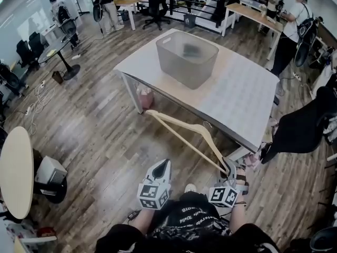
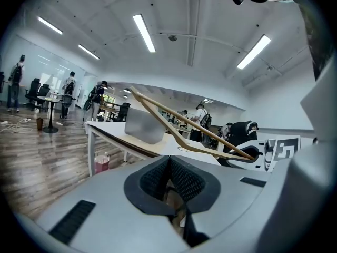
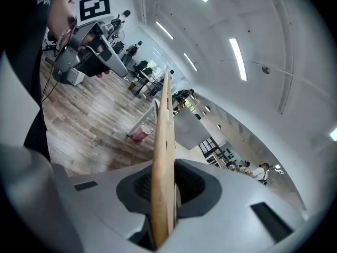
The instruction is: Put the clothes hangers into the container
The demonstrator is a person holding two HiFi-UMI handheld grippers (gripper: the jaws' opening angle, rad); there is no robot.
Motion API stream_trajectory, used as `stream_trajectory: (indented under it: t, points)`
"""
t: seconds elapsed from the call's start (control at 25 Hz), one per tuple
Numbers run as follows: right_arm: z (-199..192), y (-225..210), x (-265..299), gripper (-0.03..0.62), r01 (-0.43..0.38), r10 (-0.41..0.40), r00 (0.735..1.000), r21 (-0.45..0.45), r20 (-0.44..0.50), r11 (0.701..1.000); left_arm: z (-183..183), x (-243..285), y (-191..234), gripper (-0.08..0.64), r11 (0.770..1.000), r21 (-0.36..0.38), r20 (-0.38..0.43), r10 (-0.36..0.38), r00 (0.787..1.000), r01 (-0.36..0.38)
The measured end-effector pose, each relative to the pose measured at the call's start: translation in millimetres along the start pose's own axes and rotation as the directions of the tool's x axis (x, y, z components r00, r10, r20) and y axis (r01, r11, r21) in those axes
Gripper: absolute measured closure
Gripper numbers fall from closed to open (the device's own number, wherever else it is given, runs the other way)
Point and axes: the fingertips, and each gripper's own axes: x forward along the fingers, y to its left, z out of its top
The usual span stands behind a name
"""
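A translucent grey container (image 1: 187, 57) stands on the white table (image 1: 247, 104) ahead of me. My right gripper (image 1: 227, 168) is shut on one end of a wooden clothes hanger (image 1: 184, 136), which slants up and left over the floor in front of the table's near edge. In the right gripper view the hanger (image 3: 162, 157) runs straight out between the jaws, toward the container (image 3: 190, 128). My left gripper (image 1: 161, 167) hovers to the hanger's left, shut with nothing in it. The left gripper view shows the hanger (image 2: 184, 124) and the container (image 2: 143, 125) ahead.
A pink object (image 1: 145, 97) sits on the floor by the table leg. A dark garment on a chair (image 1: 303, 125) is at the right, and a round table (image 1: 15, 170) with a white box (image 1: 50, 172) at the left. People stand at desks in the back.
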Motion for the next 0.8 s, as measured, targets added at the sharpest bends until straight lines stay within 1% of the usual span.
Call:
stream_trajectory:
  t: [0.16, 0.4, 0.56, 0.8]
  points:
    - [-17, -29, 39, 0.526, -0.017, 0.017, 0.999, -0.008, 0.029, 1.000, 4, 50, -8, 0.540, 1.000, -0.009, -0.002, 0.023, 1.000, -0.023]
    - [-45, -71, 80, 0.526, -0.036, 0.037, 0.998, -0.020, 0.053, 0.999, 14, 113, -28, 0.540, 0.998, -0.052, 0.017, 0.029, 0.999, -0.029]
    - [-63, -87, 96, 0.526, -0.038, 0.040, 0.998, -0.026, 0.055, 0.999, 12, 137, -39, 0.540, 0.998, -0.052, 0.011, 0.038, 0.999, -0.037]
    - [-70, -106, 114, 0.526, -0.036, 0.035, 0.996, 0.002, 0.076, 0.999, 24, 161, -43, 0.540, 0.998, -0.037, 0.021, 0.042, 0.999, -0.041]
